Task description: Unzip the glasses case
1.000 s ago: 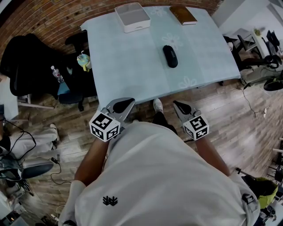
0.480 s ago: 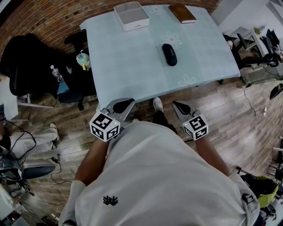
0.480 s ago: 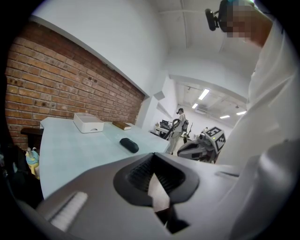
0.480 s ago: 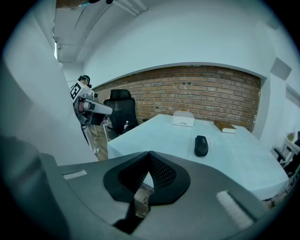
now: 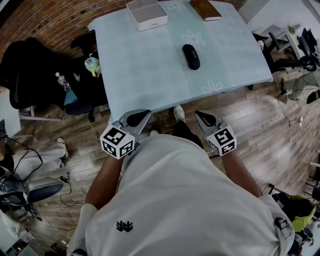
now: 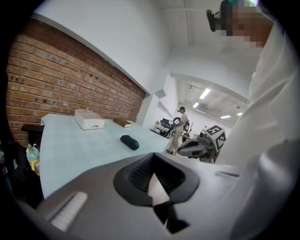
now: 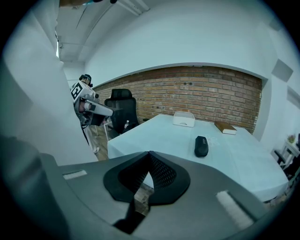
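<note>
**Black case mid-table; both grippers short of the near edge**

Obs.: The glasses case (image 5: 191,56), a black oblong, lies flat on the pale blue tablecloth of the table (image 5: 135,75), right of the table's middle. Its long axis runs roughly away from the person, with the far end tipped slightly to the left. The zip is too small to read in any view, so I cannot tell whether the case is open or closed.

Grippers: The left gripper (image 5: 141,115) and right gripper (image 5: 200,115) are held close to the body, over the floor, just short of the table's near edge. Both point forward at the table. In each gripper view the two pads meet at the tip and nothing sits between them. Both are closed and empty.

Key relation: The case lies ahead of both grippers and well apart from them. In the head view it sits almost straight ahead of the right gripper, and forward and to the right of the left one. My judgement is that the right gripper is nearer. A reach from it would arrive along the case's length, at the near end. The left gripper would come in at a slant, toward the case's left flank.

Other items: A white tray (image 5: 146,12) and a brown book (image 5: 205,9) sit at the far edge, clear of the case.
</note>
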Demonstrator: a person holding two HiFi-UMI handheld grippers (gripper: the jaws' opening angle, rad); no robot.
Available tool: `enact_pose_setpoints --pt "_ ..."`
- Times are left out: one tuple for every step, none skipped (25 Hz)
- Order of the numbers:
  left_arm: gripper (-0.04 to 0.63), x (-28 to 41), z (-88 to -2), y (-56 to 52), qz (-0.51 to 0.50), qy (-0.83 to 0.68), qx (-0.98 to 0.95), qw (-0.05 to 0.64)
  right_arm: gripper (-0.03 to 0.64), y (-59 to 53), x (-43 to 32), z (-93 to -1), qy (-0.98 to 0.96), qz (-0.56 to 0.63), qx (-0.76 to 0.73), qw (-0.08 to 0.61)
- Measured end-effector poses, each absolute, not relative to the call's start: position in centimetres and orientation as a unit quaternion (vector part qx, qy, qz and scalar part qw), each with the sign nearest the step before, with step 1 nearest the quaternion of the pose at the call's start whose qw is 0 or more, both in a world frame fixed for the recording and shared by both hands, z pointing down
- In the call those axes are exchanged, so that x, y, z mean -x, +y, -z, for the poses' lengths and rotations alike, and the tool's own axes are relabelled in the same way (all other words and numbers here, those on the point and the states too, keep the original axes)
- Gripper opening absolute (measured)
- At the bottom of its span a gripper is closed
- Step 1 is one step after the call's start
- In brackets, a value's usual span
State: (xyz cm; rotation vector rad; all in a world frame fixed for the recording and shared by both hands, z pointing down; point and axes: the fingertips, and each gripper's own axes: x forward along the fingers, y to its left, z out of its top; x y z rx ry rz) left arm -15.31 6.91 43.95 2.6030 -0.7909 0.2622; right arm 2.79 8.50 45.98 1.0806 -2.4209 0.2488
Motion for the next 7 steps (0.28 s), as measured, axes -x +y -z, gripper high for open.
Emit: enact_pose_setpoints --pt "0.054 15.3 -44.0 6.8 -0.095 -0.284 -0.932 0.203 0.0 8.4 -2.9 -46.0 -0.883 -0.092 -0.394 0.237" --pt "0.054 15.2 -44.0 6.6 -0.095 -0.285 -0.932 0.203 0.0 8.3 -3.0 -46.0 -0.883 -0.092 -0.394 0.237" --pt "0.054 15.1 -44.0 6.3 -0.095 -0.285 -0.932 0.203 0.002 8.1 -3.2 -46.1 -0.883 -0.092 -0.394 0.238" --pt "0.054 15.0 -44.1 6.1 -0.095 -0.285 -0.932 0.203 0.0 7.9 -3.3 -46.2 -0.883 -0.091 -0.393 0.239" --pt "0.054 14.9 -44.1 5.8 -0.094 -0.285 -0.932 0.203 0.0 7.7 -3.4 -46.3 -0.883 -0.09 -0.392 0.242" --pt "0.054 14.8 -44.1 5.6 -0.094 -0.286 -0.932 0.203 0.0 7.5 -3.4 -46.4 -0.883 -0.087 -0.39 0.246" --pt "0.054 14.8 -44.2 5.4 -0.093 -0.286 -0.932 0.204 0.0 7.3 -3.5 -46.5 -0.883 -0.085 -0.388 0.25"
